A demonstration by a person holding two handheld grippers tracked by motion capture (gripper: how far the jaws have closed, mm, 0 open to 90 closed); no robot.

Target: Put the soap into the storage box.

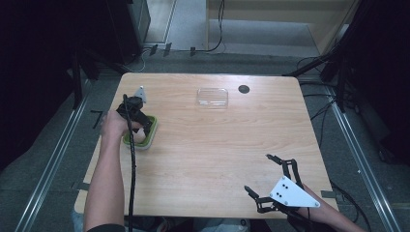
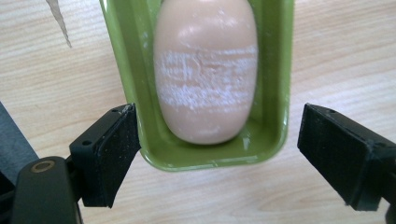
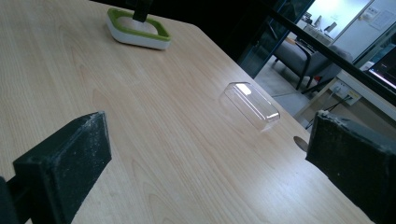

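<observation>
Soap (image 2: 205, 70), a pale peach oval bar with a chalky white band across its middle, lies lengthwise in a green dish (image 2: 275, 84) whose outside is white in the high view (image 1: 141, 133) and in the right gripper view (image 3: 135, 35). Seen from above, the dish sits at about 9 o'clock on the table (image 1: 208, 154), close to its left edge. The left hand-held gripper (image 1: 137, 116) hangs directly over the dish, pointing down, with the person's hand wrapped round its body and its black cable trailing toward 6 o'clock. In the left gripper view its two black pads stand wide apart, one outside each long wall of the dish near its closer end; the left pad (image 2: 114, 154) is just beside the green rim, the right pad (image 2: 336, 149) is a little clear of it, and neither presses on the soap, so nothing is gripped. A clear plastic lid (image 1: 212, 97) lies at about 12 o'clock on the table, well apart from the dish, with a small dark hole (image 1: 243, 89) in the table just beside it toward 2 o'clock. The right hand-held gripper (image 1: 261, 174) rests at about 5 o'clock near the table's closer edge, its jaws spread wide and holding nothing; its own view looks across the bare wood toward the lid (image 3: 250, 105).
</observation>
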